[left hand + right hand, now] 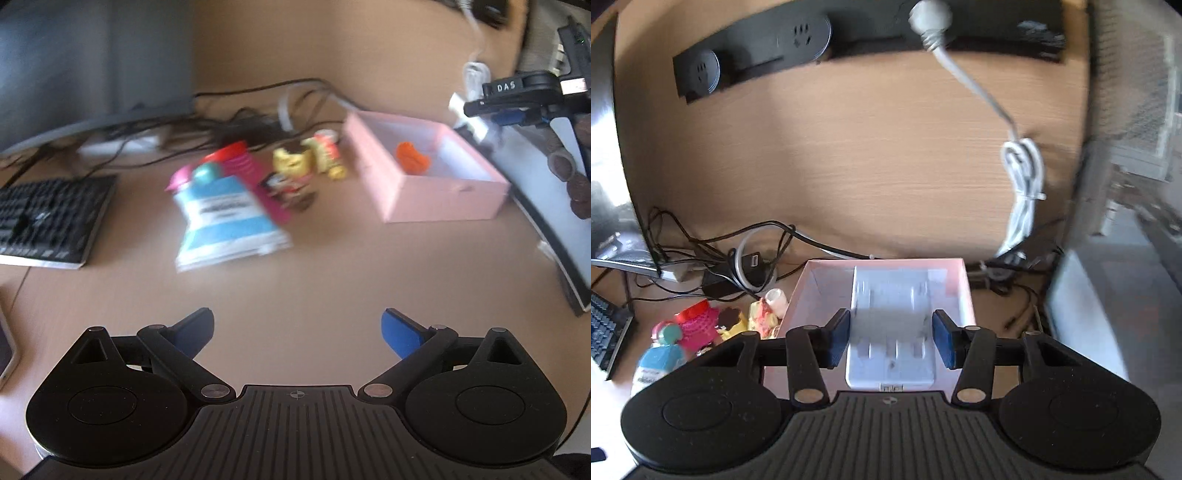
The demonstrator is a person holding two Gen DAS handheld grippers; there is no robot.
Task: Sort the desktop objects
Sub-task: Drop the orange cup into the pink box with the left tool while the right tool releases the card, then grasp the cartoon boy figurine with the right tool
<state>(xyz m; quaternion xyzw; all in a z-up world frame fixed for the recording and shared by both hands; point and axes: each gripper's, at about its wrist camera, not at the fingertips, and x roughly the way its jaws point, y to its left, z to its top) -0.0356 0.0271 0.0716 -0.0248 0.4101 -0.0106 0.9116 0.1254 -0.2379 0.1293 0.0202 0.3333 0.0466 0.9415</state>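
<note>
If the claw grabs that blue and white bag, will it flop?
Probably. The blue and white bag looks like a soft, crinkled pouch, so it would likely sag and bend. It lies flat, so it shouldn't roll. Its glossy film might slip.

Each claw is matte black plastic: two round discs, a ribbed centre plate with a small crosshair mark, silver rivets on the linkage arms, and blue pads (837,339) on the fingers. The right claw (517,96) carries white "DAS" lettering.
</note>
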